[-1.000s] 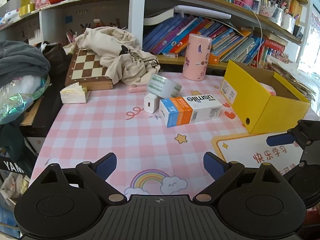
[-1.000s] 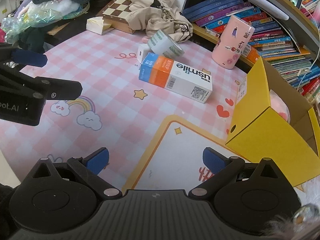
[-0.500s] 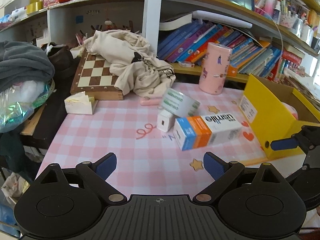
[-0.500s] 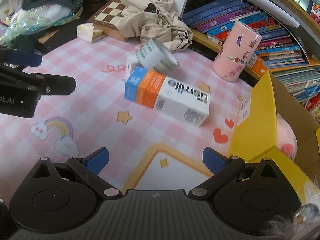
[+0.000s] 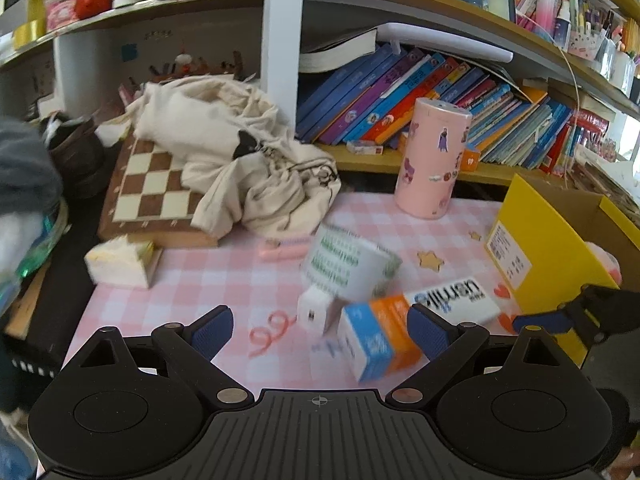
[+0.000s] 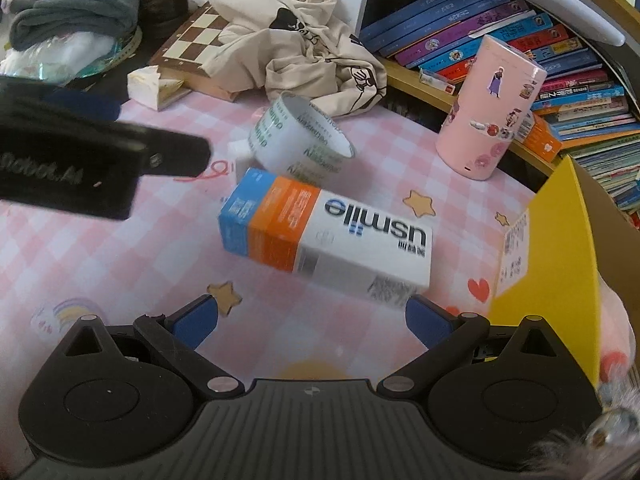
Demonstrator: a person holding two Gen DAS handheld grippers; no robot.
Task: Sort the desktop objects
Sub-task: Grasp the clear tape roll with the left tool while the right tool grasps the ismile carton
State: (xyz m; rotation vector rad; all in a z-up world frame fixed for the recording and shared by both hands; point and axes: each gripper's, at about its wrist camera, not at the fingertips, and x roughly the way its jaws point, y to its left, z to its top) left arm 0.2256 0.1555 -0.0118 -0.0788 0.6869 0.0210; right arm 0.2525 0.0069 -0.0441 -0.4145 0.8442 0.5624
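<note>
Gaping empty, left claw (image 5: 320,330) and right claw (image 6: 312,322) hover near usmile box (image 6: 326,240)

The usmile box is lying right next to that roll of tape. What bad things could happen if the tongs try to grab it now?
The tape roll sits tilted, apparently propped on the small white cube beside the usmile box. A bump might send it rolling. Both sets of tongs, left and right, are open and close together, so they might knock each other. The yellow box stands near the usmile box's end, leaving little room there.
</note>
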